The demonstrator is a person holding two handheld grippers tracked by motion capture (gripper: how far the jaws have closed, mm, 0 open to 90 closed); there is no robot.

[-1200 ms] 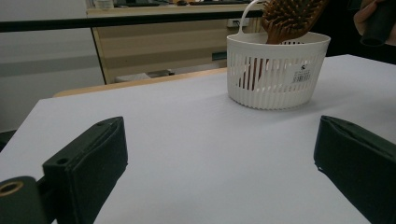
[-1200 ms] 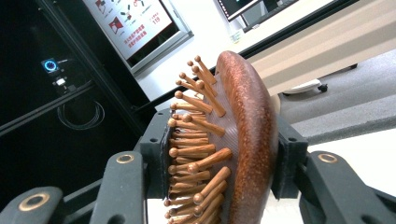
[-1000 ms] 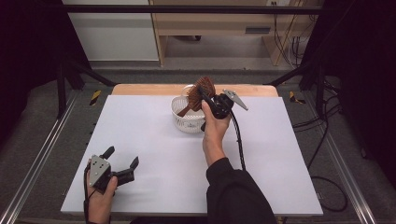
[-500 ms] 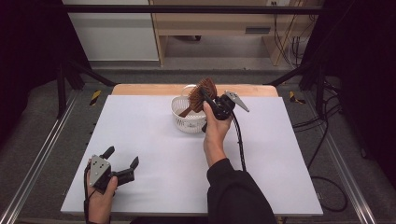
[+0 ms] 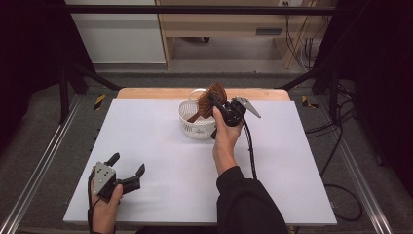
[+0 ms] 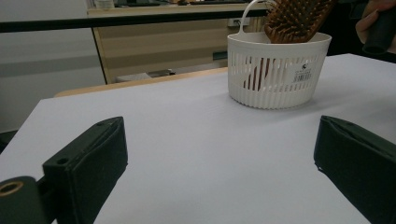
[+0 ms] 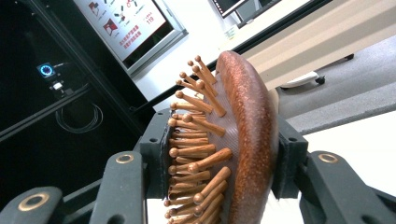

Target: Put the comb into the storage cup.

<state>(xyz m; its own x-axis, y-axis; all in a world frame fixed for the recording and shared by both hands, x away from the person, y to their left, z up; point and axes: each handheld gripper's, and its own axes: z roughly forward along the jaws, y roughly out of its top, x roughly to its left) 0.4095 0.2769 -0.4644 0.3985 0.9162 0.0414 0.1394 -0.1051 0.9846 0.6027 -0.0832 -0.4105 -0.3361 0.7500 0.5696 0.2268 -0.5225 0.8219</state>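
2 jaws of the right gripper [image 5: 217, 103] clamp the wooden hairbrush [image 5: 210, 100], handle inside the white basket [image 5: 195, 124] near the table's [image 5: 160, 161] far edge. Lower it straight, clear of the rim. The left gripper [image 5: 127, 172] gapes, idle.

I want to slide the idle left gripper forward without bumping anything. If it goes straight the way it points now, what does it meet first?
Probably nothing nearby: the left gripper faces bare table. The white basket sits farther off, right of centre, so it might be clipped, though depth is unclear.
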